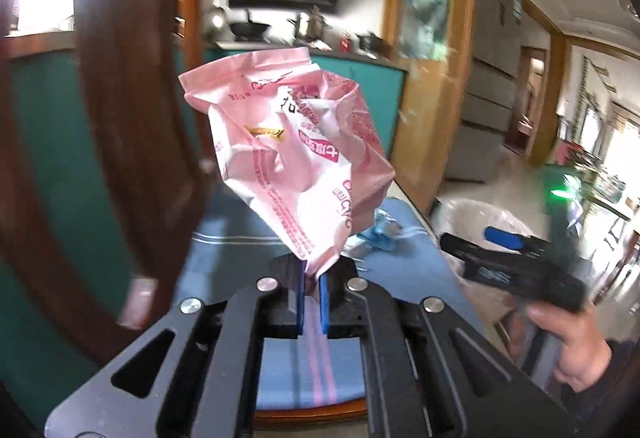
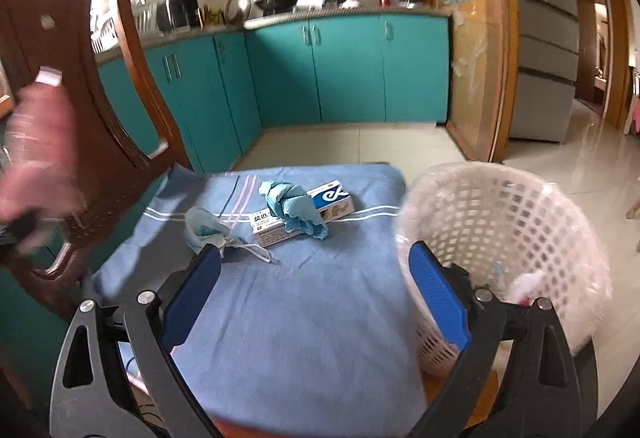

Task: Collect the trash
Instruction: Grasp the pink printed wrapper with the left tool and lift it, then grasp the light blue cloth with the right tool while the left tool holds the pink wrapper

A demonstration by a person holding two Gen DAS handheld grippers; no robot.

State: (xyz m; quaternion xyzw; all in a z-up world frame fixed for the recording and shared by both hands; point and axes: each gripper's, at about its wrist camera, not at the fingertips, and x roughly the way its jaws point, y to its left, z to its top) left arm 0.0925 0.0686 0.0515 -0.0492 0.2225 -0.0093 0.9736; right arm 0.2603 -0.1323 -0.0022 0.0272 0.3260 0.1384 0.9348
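Observation:
A crumpled pink snack bag (image 1: 296,154) hangs in the air above the blue cloth (image 1: 228,258), pinched at its lower corner by my left gripper (image 1: 312,282), which is shut on it. The same bag shows as a pink blur (image 2: 40,158) at the left edge of the right wrist view. My right gripper (image 2: 316,278) is open and empty over the blue cloth (image 2: 300,318). Beyond it lie a blue face mask (image 2: 204,230), a crumpled blue rag (image 2: 296,206) and a small white and blue box (image 2: 320,210). A white lattice basket (image 2: 500,238) stands to the right.
A dark wooden chair back (image 2: 80,78) rises at the left of the cloth. Teal kitchen cabinets (image 2: 340,70) and a tiled floor (image 2: 360,142) lie beyond. A hand (image 1: 568,346) holds the right gripper's body (image 1: 520,270) beside the basket (image 1: 480,214).

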